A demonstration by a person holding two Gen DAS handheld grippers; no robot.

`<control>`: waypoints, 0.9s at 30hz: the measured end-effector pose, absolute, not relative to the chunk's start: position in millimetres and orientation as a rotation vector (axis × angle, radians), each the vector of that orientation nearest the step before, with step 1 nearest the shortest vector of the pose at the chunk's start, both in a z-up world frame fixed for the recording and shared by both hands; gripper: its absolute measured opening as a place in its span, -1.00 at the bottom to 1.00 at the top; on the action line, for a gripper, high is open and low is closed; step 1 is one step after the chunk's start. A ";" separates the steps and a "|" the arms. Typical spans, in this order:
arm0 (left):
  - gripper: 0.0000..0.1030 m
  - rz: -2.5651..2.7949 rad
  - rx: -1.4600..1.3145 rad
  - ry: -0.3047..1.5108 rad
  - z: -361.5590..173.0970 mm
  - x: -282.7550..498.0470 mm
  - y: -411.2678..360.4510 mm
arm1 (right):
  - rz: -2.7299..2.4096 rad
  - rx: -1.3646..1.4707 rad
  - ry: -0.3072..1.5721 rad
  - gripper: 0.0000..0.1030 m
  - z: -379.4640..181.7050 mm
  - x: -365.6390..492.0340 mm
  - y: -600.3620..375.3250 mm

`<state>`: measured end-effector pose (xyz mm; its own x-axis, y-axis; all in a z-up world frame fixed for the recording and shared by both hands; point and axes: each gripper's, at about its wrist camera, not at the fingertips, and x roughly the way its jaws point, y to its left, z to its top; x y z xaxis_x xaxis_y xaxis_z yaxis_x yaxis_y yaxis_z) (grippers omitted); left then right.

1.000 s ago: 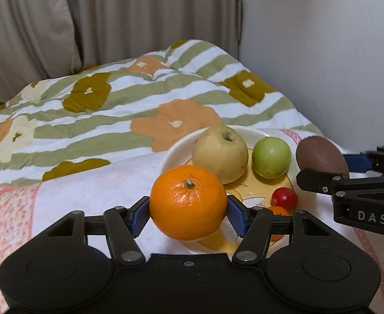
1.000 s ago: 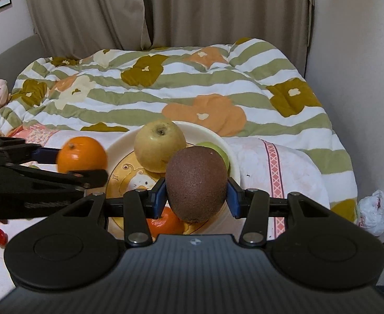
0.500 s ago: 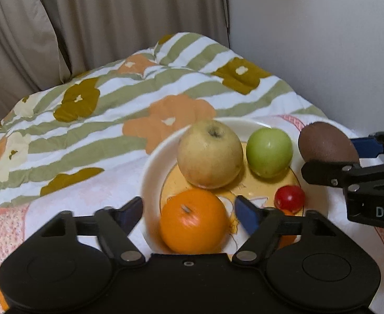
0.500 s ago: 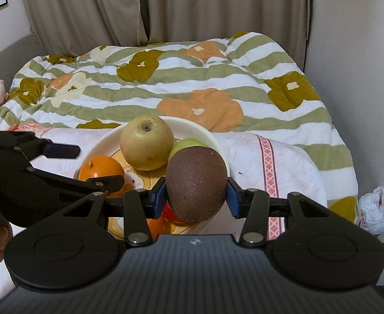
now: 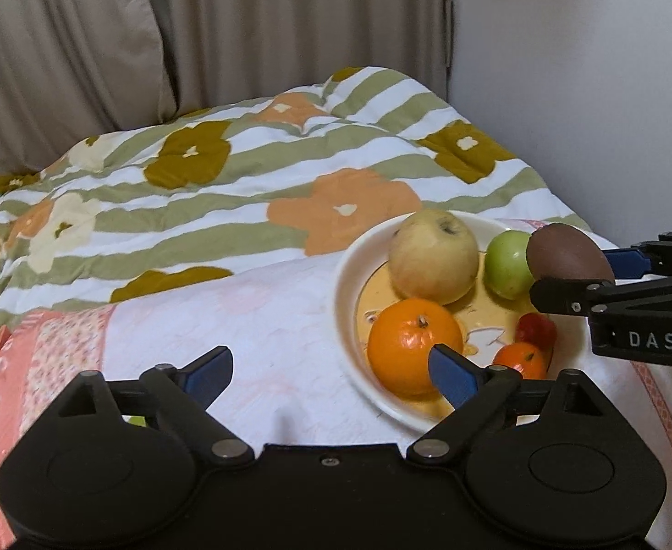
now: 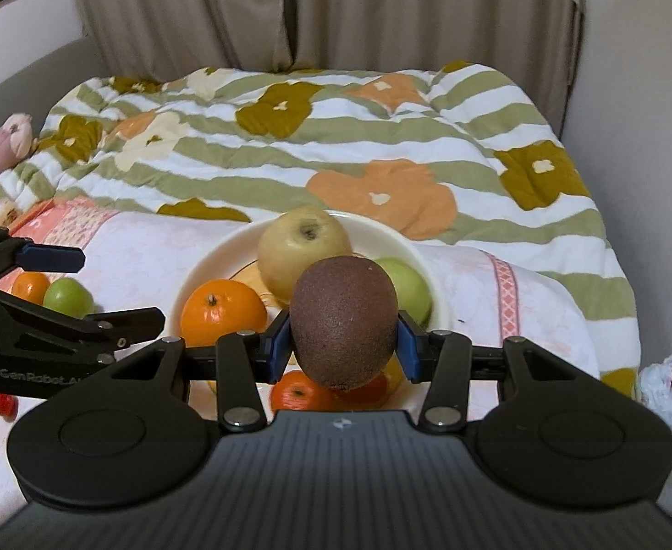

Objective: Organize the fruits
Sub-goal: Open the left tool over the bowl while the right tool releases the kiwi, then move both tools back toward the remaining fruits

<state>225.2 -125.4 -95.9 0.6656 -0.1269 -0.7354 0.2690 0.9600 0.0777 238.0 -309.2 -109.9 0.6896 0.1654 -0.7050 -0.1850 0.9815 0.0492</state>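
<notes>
A cream plate (image 5: 348,275) on the bed holds a yellow apple (image 5: 432,256), a green apple (image 5: 506,266), a big orange (image 5: 411,348), a small orange (image 5: 519,361) and a red tomato (image 5: 537,327). My left gripper (image 5: 329,366) is left of the plate; its jaws are opening with nothing between them, and the right pad overlaps the big orange in this view. My right gripper (image 6: 343,343) is shut on a brown kiwi (image 6: 343,321), held above the plate's (image 6: 207,256) near side. The big orange (image 6: 223,311) lies at the plate's left.
Left of the plate, a small orange (image 6: 29,286), a green fruit (image 6: 68,298) and a red tomato (image 6: 3,405) lie loose on the pink-and-white cloth. A flowered striped quilt (image 6: 336,146) covers the bed behind. A wall runs along the right, curtains hang at the back.
The left gripper set the big orange on the plate, let go, spread its jaws and drew back to the left. The right gripper kept its hold on the kiwi over the plate.
</notes>
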 end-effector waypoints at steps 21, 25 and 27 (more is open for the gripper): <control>0.86 -0.103 0.114 0.851 -109.5 197.9 -91.8 | 0.237 -0.104 0.884 0.35 -132.7 263.1 -279.3; 0.89 -0.081 0.118 0.845 -110.7 193.0 -92.7 | 0.215 -0.109 0.833 0.98 -127.0 258.4 -278.5; 0.89 -0.076 0.120 0.845 -111.4 190.1 -92.9 | 0.218 -0.102 0.821 0.98 -124.6 255.3 -278.9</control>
<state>190.1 -92.9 -111.4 0.6619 -0.0193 -0.7494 0.1149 0.9905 0.0759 255.3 -278.9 -124.6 0.6606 0.1535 -0.7349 -0.2319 0.9727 -0.0052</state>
